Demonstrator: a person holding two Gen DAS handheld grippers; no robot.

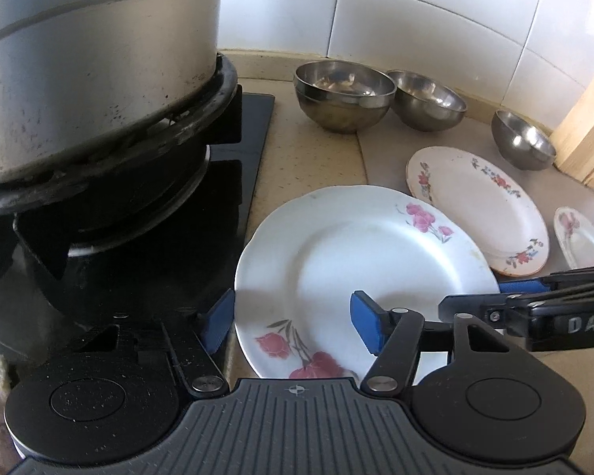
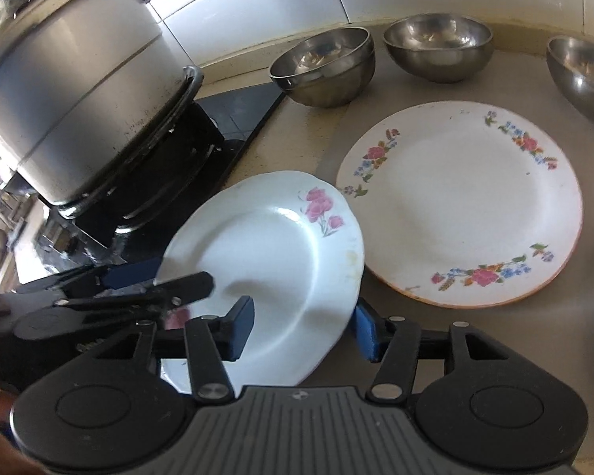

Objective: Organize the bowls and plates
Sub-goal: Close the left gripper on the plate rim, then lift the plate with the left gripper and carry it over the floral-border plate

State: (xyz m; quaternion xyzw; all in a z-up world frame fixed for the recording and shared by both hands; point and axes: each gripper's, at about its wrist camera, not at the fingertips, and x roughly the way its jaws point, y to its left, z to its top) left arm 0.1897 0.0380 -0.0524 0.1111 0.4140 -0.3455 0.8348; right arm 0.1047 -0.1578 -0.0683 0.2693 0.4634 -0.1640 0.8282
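Observation:
A white plate with pink roses (image 1: 360,273) (image 2: 281,261) lies on the counter next to the stove. My left gripper (image 1: 293,322) is open, its jaws astride the plate's near left rim. My right gripper (image 2: 303,328) is open too, astride the plate's right rim; it also shows in the left wrist view (image 1: 491,297). A cream floral plate (image 1: 479,206) (image 2: 463,202) lies to the right. Three steel bowls (image 1: 342,93) (image 1: 427,99) (image 1: 522,140) stand along the back; the leftmost looks like two nested.
A large steel pot (image 1: 91,71) (image 2: 75,91) sits on the black gas stove (image 1: 241,150) at left. A third small floral plate (image 1: 582,237) lies at far right. A wooden block (image 1: 586,134) stands by the tiled wall.

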